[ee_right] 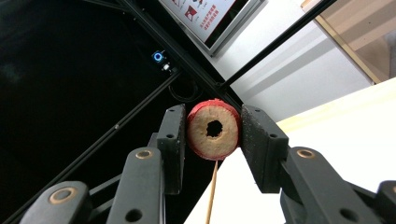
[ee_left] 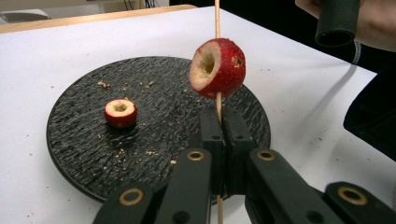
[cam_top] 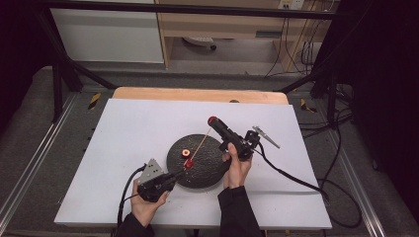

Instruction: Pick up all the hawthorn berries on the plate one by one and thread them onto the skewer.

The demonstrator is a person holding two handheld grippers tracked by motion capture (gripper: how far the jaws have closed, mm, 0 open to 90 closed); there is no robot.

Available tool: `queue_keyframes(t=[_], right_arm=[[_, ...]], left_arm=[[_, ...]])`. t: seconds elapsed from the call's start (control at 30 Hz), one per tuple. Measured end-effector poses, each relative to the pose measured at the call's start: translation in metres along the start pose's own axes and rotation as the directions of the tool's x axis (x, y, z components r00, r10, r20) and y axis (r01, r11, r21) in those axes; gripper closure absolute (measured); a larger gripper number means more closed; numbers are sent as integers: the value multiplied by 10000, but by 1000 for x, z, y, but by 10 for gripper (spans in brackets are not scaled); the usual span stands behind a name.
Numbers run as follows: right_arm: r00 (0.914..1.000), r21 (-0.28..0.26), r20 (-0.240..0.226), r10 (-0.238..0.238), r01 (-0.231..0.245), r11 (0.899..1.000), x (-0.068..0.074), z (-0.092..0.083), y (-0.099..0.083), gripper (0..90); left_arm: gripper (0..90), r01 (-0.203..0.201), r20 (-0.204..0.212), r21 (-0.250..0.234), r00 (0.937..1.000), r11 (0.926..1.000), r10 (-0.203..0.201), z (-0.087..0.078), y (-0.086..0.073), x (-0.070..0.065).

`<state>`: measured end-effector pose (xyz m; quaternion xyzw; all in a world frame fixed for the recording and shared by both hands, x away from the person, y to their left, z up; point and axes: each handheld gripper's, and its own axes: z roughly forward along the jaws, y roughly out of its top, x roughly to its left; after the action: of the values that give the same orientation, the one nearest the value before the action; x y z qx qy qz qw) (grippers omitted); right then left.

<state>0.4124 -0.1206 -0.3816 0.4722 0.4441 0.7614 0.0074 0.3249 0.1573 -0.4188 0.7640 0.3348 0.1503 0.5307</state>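
A black round plate (cam_top: 205, 170) lies mid-table with one cored red fruit (cam_top: 186, 152) on it. My left gripper (cam_top: 179, 172) is shut on the lower end of a thin wooden skewer (cam_top: 200, 144) at the plate's near-left rim. In the left gripper view the jaws pinch the skewer (ee_left: 218, 105) just below a cored red fruit (ee_left: 217, 68) threaded on it. The loose fruit (ee_left: 120, 113) rests on the plate (ee_left: 74, 154). My right gripper (cam_top: 213, 121) is raised over the plate's far side, shut on another cored fruit (ee_right: 214, 129). The skewer (ee_right: 211, 193) meets that fruit's underside.
A white table top (cam_top: 128, 133) has a wooden strip (cam_top: 197, 94) along its far edge. Crumbs (ee_left: 149, 151) dot the plate. Black cables (cam_top: 291, 175) trail from the grippers across the table's right side. Dark frame posts (cam_top: 59, 74) stand beyond the far corners.
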Motion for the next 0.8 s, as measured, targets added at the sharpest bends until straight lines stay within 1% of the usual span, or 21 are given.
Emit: queue_keyframes(t=[0.2, 0.27, 0.53, 0.6, 0.8], right_arm=[[9996, -83, -145, 222, -223, 9997, 1, -1, 1, 621], [9994, -82, -190, 285, -287, 9996, 1, -1, 1, 621], [9993, -98, -167, 347, -348, 9993, 1, -1, 1, 621], [9990, -103, -190, 395, -397, 9992, 1, -1, 1, 622], [9971, -68, -269, 707, -709, 9975, 2, -1, 1, 622]], left_arm=[[883, 112, -71, -76, 9999, 9999, -113, 0, 0, 0], [883, 94, -67, -120, 9999, 9999, -95, 0, 0, 0], [884, 29, -40, -214, 10000, 9998, -30, 0, 0, -1], [884, 68, -53, -210, 10000, 9998, -69, 0, 0, -1], [884, 69, -87, -205, 9999, 9998, -71, 1, 0, -1]])
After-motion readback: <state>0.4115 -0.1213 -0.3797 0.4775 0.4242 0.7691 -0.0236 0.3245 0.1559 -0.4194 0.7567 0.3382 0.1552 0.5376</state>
